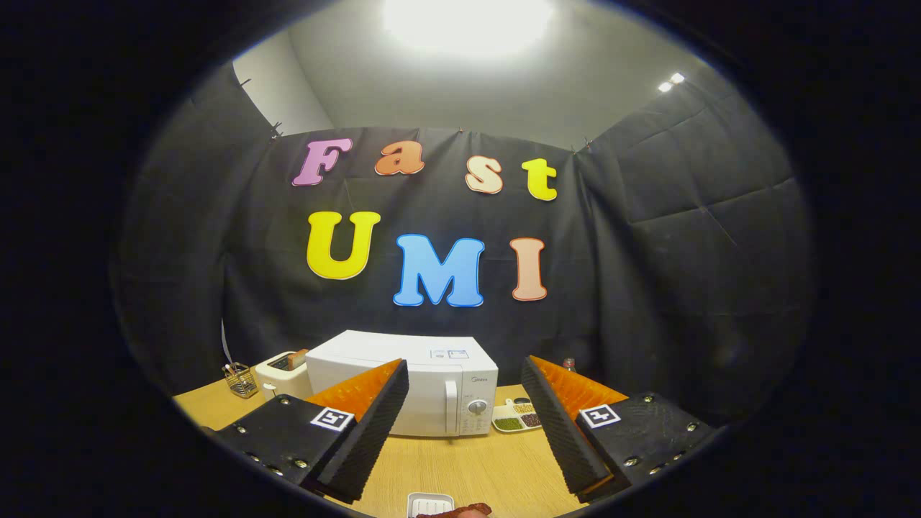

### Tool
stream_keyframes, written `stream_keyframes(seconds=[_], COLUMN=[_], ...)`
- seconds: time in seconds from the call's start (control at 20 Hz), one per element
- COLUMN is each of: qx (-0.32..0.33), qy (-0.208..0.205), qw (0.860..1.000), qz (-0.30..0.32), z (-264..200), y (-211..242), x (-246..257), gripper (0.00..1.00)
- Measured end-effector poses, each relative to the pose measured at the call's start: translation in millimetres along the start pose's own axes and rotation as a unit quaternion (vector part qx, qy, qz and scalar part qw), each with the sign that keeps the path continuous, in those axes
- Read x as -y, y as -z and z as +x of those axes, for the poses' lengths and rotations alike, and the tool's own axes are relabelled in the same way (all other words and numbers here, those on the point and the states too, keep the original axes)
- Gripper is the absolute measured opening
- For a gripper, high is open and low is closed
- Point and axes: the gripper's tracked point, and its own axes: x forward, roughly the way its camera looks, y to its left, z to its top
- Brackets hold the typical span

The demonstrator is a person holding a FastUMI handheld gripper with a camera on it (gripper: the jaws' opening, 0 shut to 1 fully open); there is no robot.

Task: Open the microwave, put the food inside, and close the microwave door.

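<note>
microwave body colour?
White, door handle included; the microwave shows clearly in the gripper view, beyond the open tool.

Black cloth wall [647, 273], pale ceiling with bright light [468, 21], wooden table [468, 467]

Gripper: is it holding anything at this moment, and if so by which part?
Nothing is held. The gripper is open, fingers wide apart over the table, with the closed microwave beyond them.

Tongs [460, 432] hide the microwave's [432, 374] lower left corner
</note>
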Motion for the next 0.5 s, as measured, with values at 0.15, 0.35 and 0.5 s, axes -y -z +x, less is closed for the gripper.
stream_keyframes(seconds=[0.15,0.35,0.5], qx=[-0.001,-0.017,-0.036], qy=[-0.011,-0.033,-0.046], qw=[1.0,0.999,0.998], qz=[0.004,0.012,0.022], z=[22.0,61.2,93.9], y=[3.7,22.8,41.4], x=[-2.0,-7.8,-11.6], gripper=[0.98,0.98,0.98])
